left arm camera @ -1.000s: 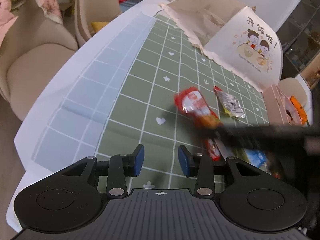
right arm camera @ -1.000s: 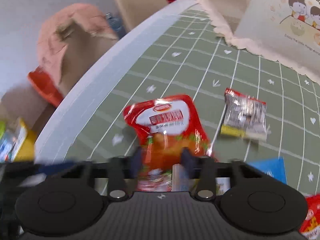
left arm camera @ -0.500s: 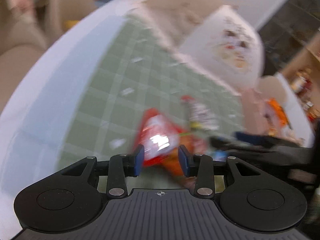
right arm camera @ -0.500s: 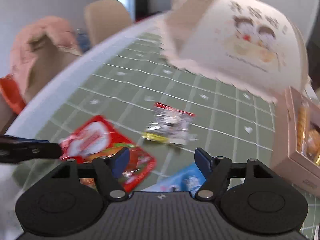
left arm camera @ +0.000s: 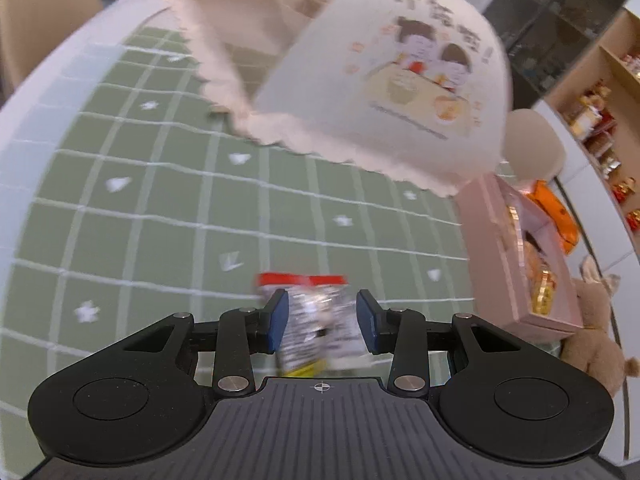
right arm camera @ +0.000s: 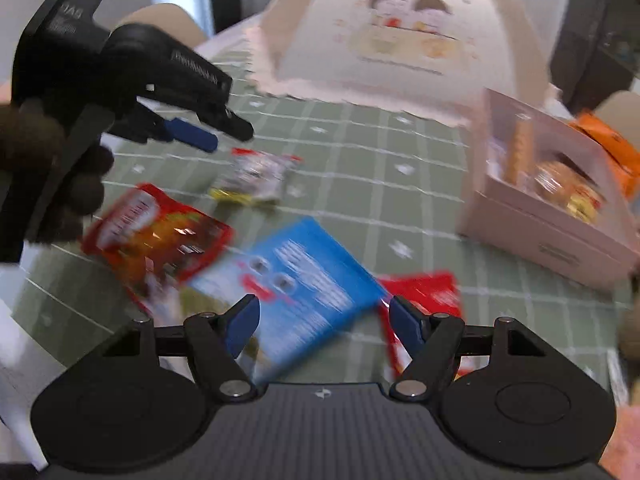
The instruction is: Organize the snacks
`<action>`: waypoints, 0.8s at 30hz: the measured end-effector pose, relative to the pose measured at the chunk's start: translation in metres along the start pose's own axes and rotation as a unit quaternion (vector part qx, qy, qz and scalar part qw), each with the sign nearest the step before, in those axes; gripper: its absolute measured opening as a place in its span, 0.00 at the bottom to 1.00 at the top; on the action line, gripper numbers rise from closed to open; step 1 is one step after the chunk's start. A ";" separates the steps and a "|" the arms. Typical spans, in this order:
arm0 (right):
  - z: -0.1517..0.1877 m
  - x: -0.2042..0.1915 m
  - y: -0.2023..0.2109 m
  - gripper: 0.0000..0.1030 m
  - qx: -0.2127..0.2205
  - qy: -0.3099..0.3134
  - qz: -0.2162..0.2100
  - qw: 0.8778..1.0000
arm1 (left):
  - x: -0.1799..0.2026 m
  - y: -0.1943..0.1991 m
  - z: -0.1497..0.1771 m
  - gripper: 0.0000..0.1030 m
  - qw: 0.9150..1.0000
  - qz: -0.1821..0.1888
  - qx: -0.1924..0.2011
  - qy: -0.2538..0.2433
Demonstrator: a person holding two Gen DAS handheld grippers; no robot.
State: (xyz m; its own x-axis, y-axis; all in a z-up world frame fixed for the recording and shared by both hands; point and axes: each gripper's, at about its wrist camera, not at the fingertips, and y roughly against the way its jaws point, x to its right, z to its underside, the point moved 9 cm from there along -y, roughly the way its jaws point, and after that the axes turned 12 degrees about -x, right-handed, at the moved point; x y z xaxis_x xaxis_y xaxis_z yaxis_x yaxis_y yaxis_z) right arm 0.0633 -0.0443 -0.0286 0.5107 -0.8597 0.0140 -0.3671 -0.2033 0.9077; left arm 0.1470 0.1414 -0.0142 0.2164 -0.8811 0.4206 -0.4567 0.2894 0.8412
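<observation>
Left gripper (left arm camera: 320,316), jaws spread, straddles the crinkly silver-and-red snack packet (left arm camera: 316,320) at six o'clock for pickup; right gripper (right arm camera: 323,322) hovers with jaws spread.

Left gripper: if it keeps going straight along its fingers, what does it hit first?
Probably the small silver snack packet with the red top edge, lying between the open blue-padded fingers of the left gripper. The right wrist view suggests a gap remains; blur hides depth.

The counter cloth (left arm camera: 168,208) is green with white grid lines (and small white stars). One packet (right arm camera: 288,276) is blue, the box (right arm camera: 552,216) pale pink.
</observation>
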 end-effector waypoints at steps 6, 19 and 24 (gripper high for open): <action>0.016 0.022 -0.004 0.70 -0.007 -0.033 -0.002 0.999 | 0.040 -0.013 0.021 0.41 0.978 -0.123 0.016 -0.169; 0.023 0.038 -0.011 0.71 -0.010 -0.051 -0.032 0.998 | 0.062 -0.046 0.045 0.61 0.945 -0.187 -0.032 -0.265; 0.026 0.038 -0.009 0.72 -0.003 -0.056 -0.040 0.998 | 0.060 -0.036 0.031 0.70 0.977 -0.108 -0.032 -0.182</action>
State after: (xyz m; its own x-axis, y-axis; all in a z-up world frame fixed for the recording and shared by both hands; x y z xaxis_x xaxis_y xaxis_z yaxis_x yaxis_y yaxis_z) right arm 0.0659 -0.0868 -0.0470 0.4476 -0.8879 -0.1063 -0.3237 -0.2717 0.9063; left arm 0.1492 0.0665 -0.0294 -0.0244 -0.9954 0.0923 -0.3760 0.0947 0.9218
